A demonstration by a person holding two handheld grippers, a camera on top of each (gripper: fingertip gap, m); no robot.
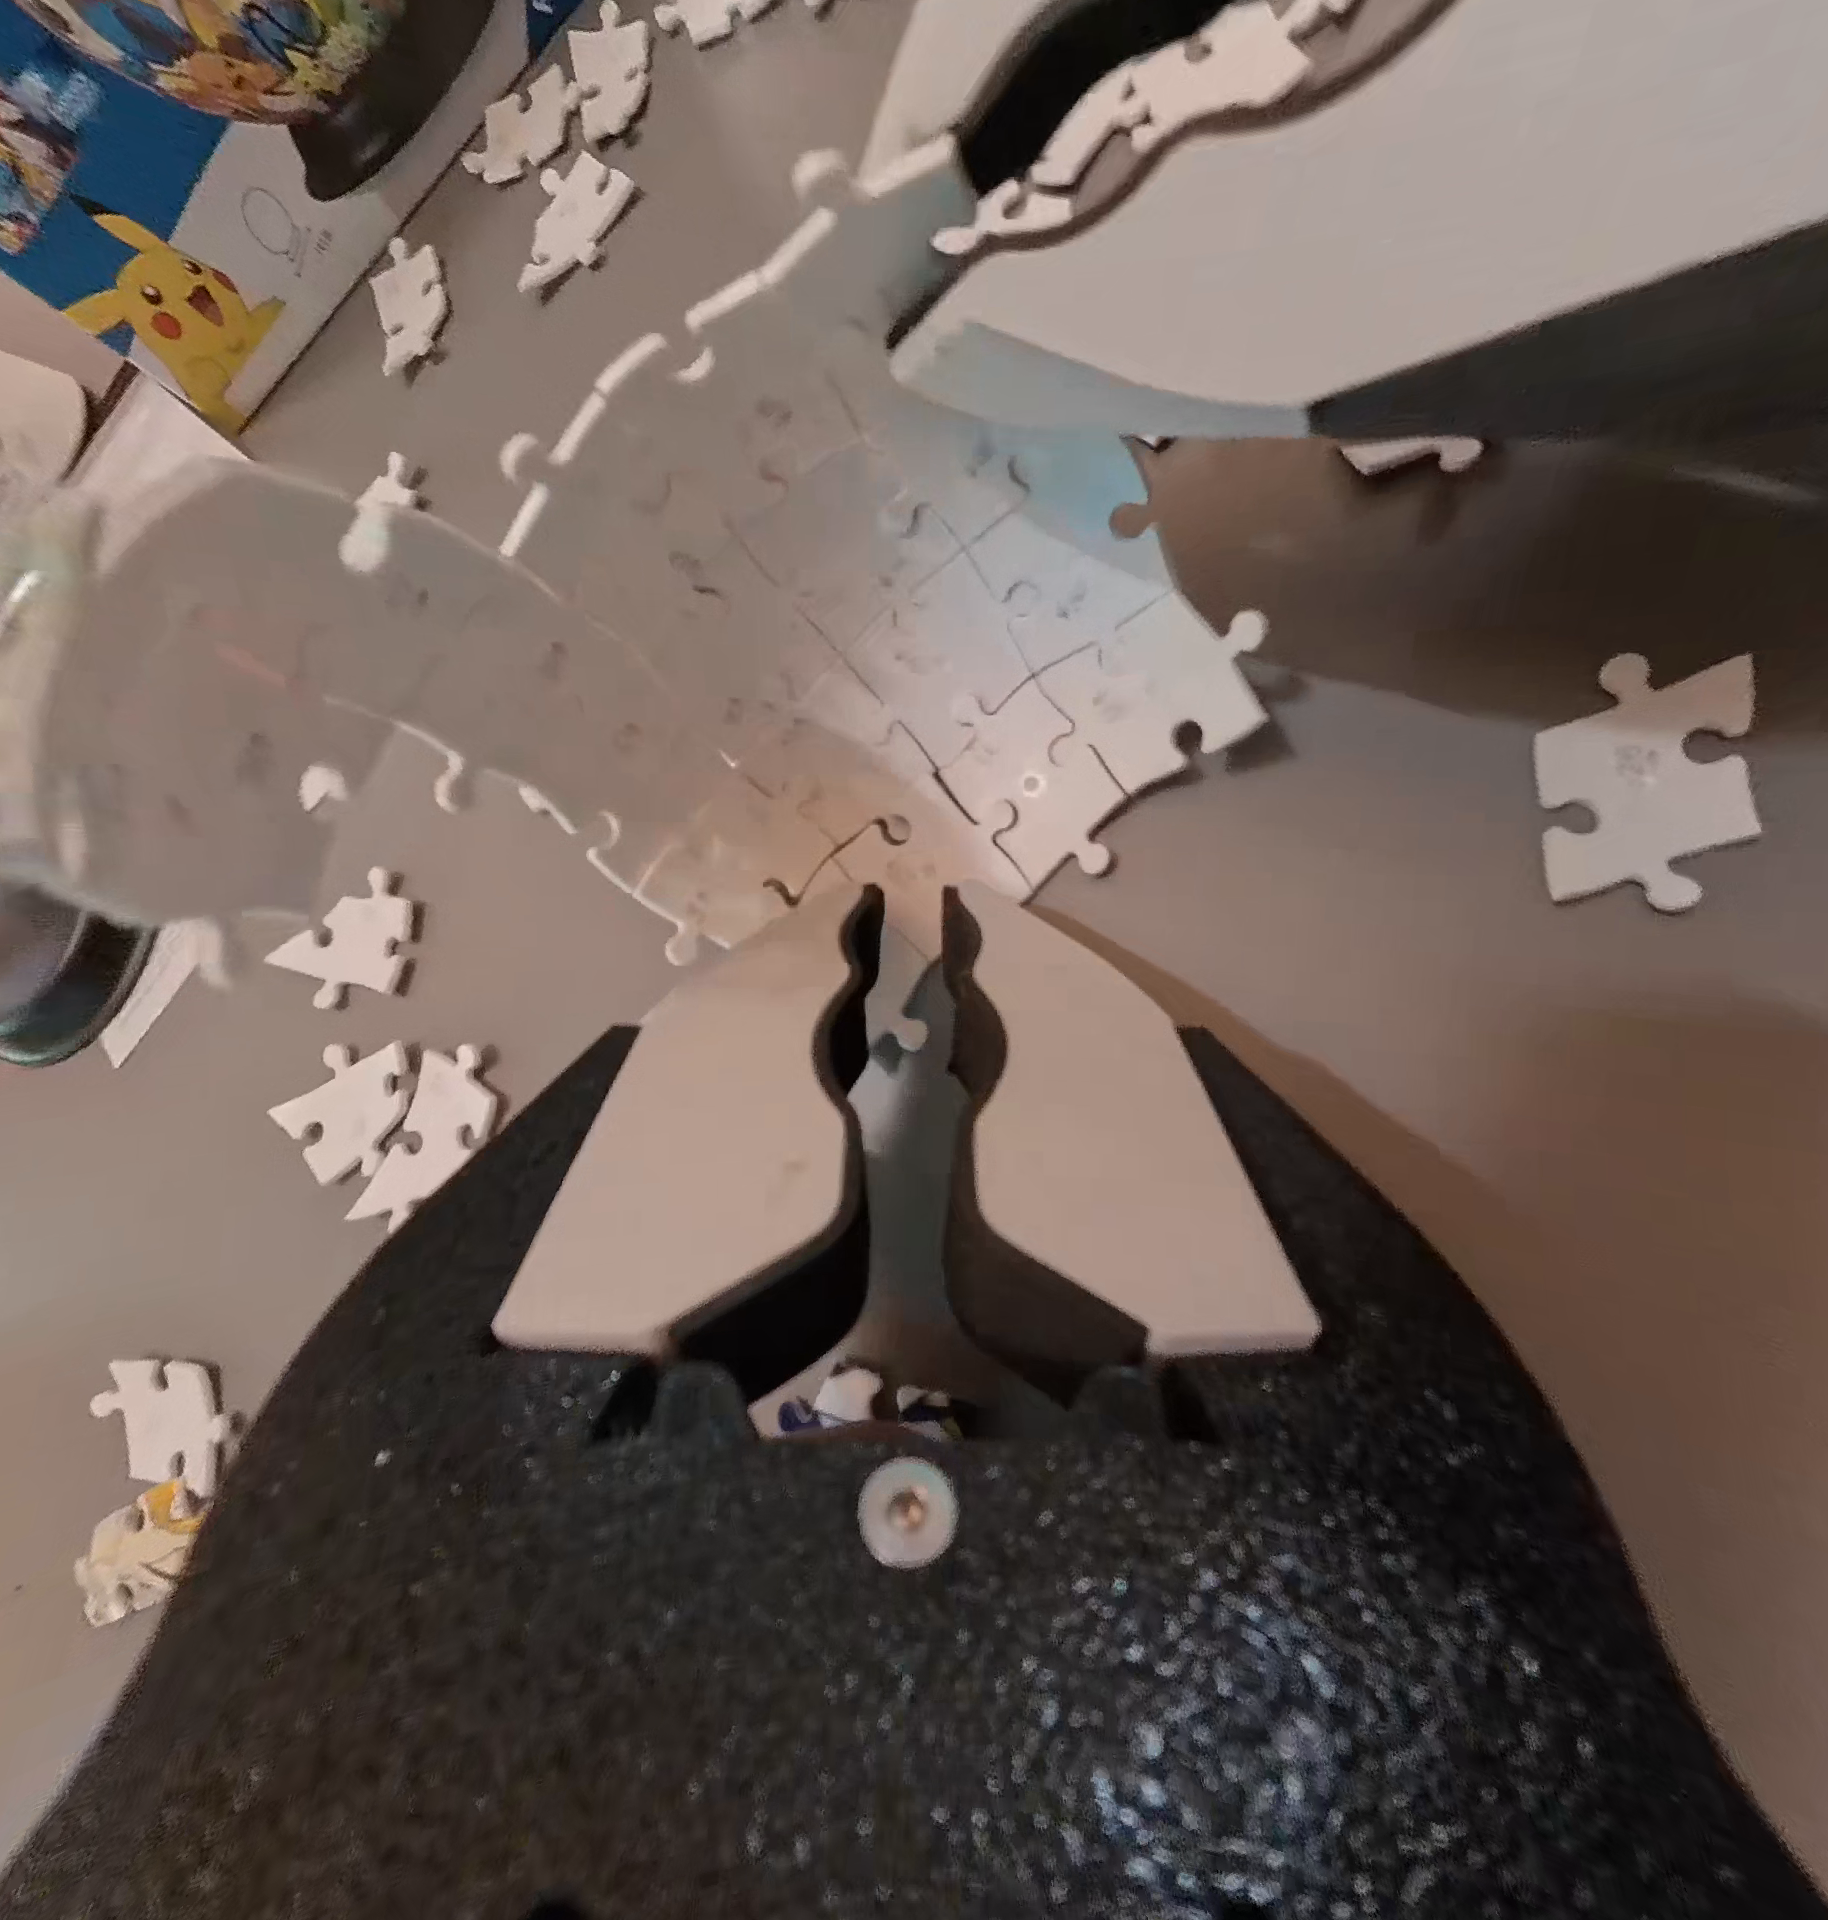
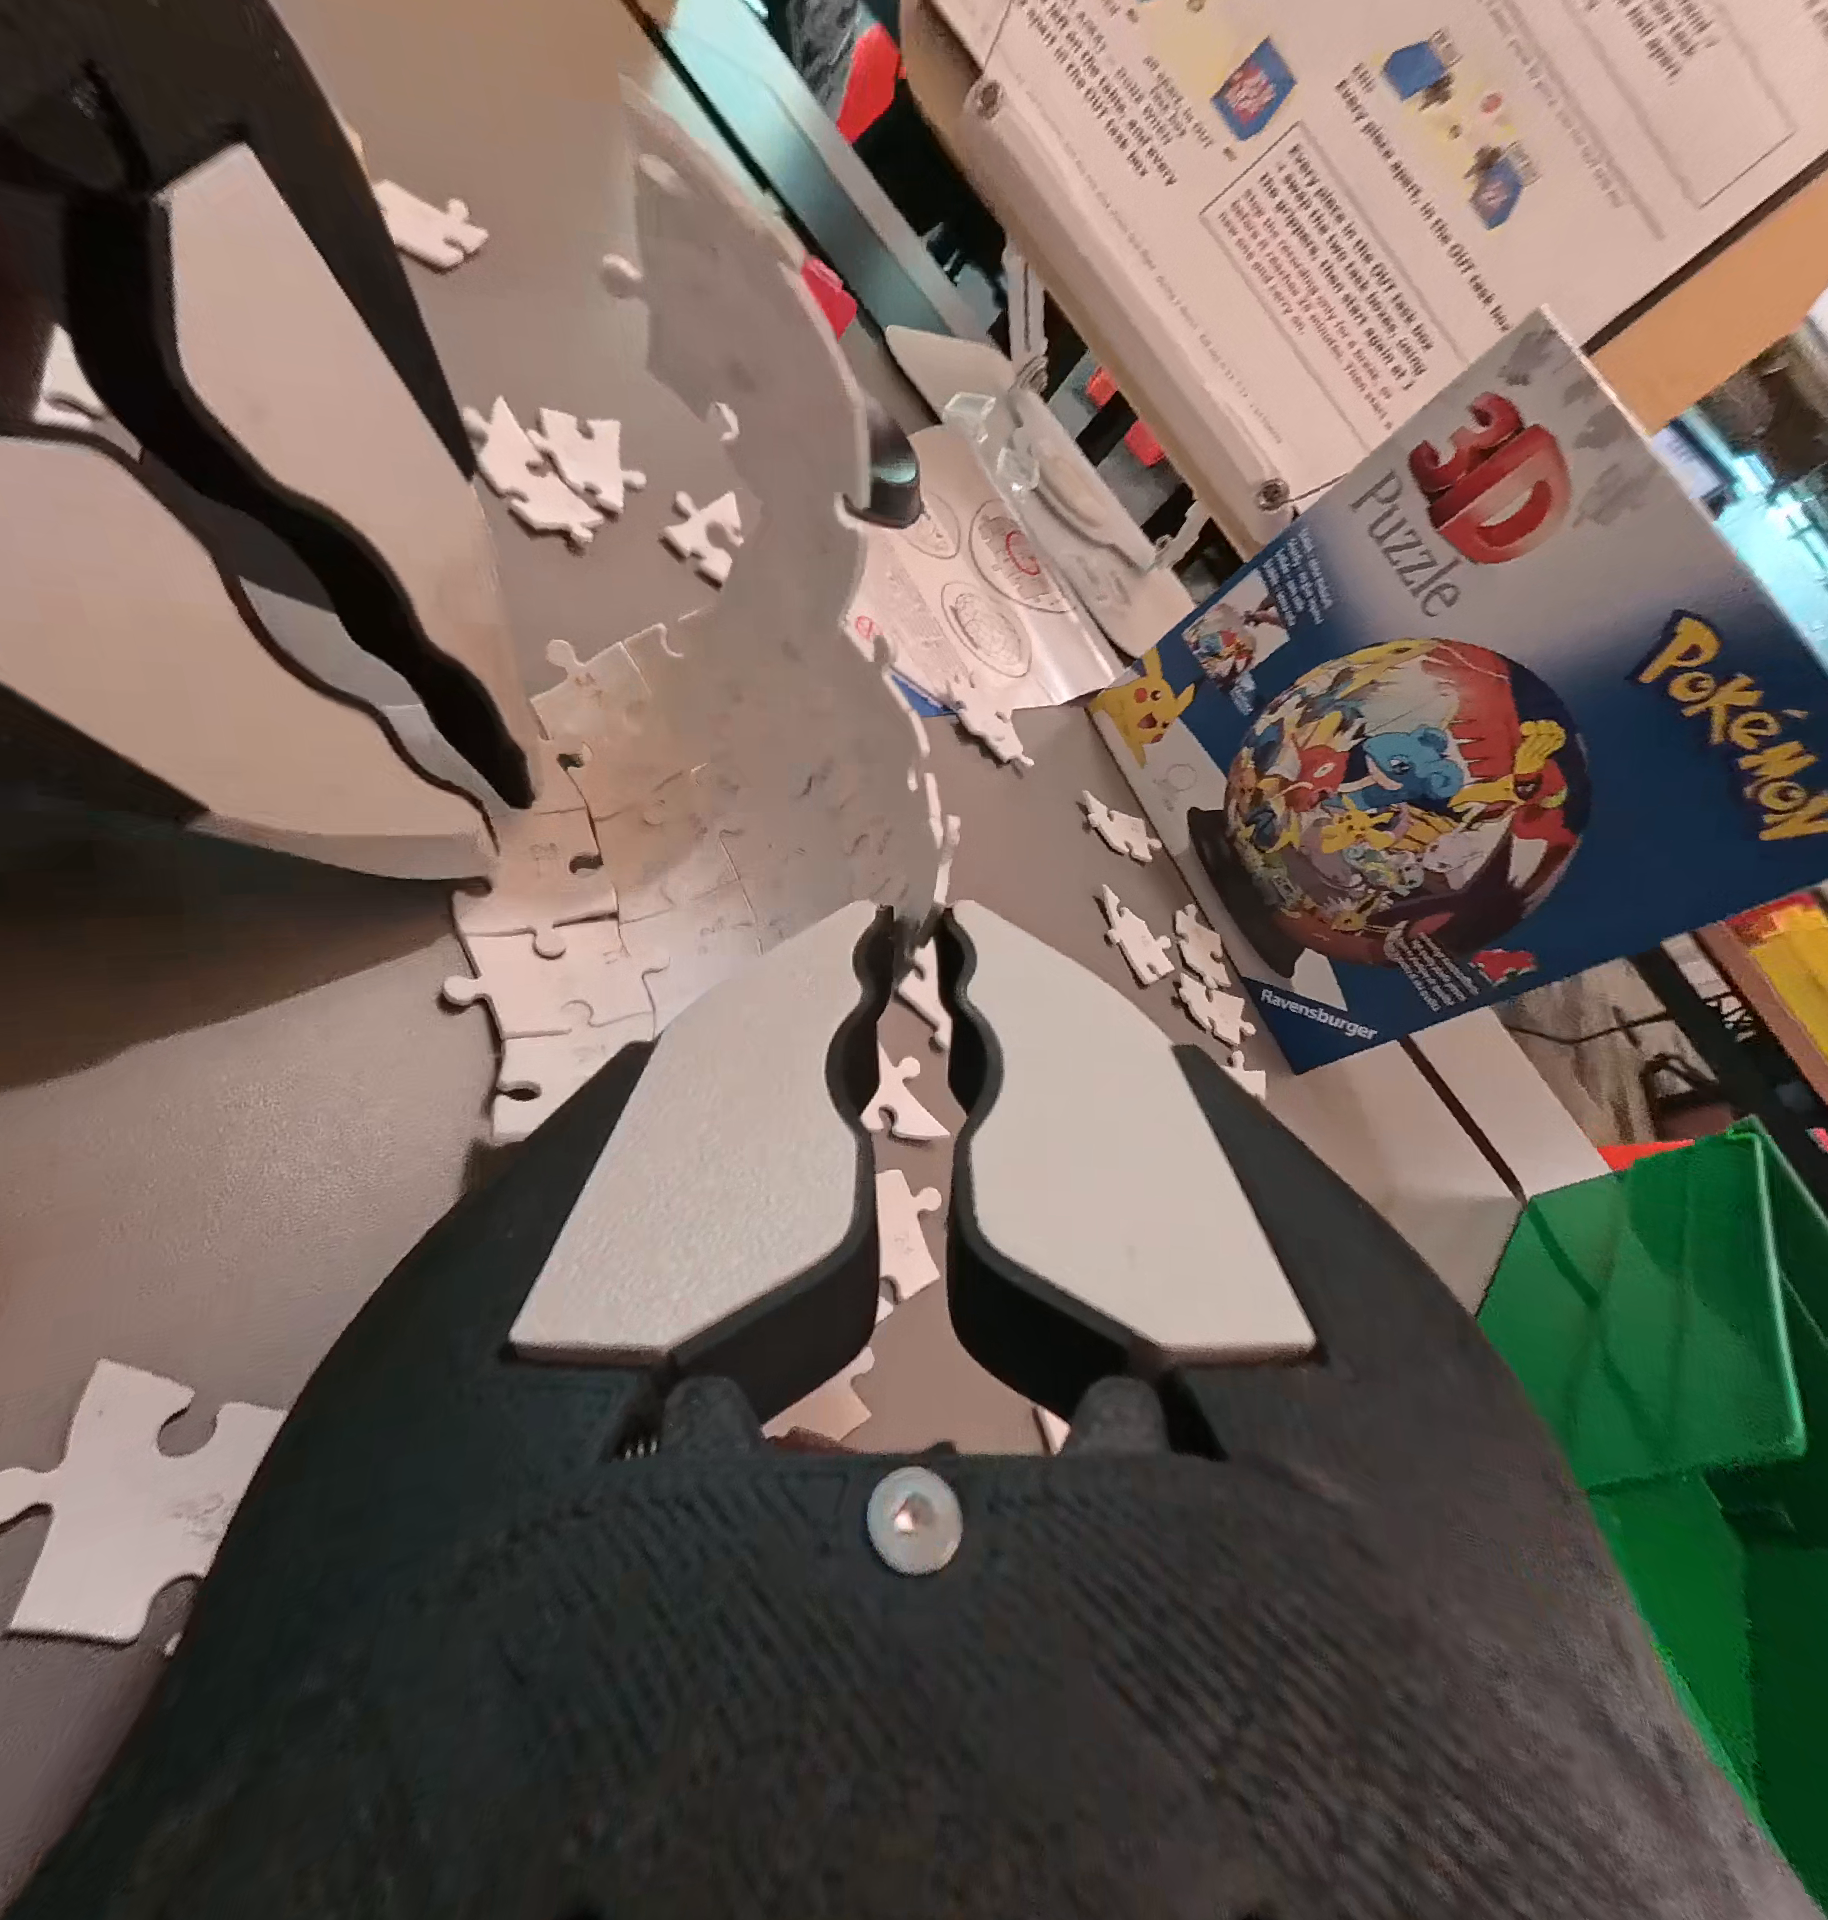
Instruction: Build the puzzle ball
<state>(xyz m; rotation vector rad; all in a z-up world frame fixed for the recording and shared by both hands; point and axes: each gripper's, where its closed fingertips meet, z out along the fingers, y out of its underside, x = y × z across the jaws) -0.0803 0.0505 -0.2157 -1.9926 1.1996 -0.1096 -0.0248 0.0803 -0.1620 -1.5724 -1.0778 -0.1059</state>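
A curved assembled puzzle section, white back side showing, is held up over the grey table between both grippers. My left gripper is shut on its near edge. In the right wrist view the left gripper pinches the section's lower left part. My right gripper is shut on a thin edge of the same section. In the left wrist view the right gripper clamps the section's far rim. Loose white pieces lie around.
The colourful puzzle box stands at the table's right edge and also shows in the left wrist view. A green bin sits beyond it. A printed leaflet, a clear plastic part and several loose pieces lie on the table. The gap from one gripper's tips to the other's is roughly 8 cm.
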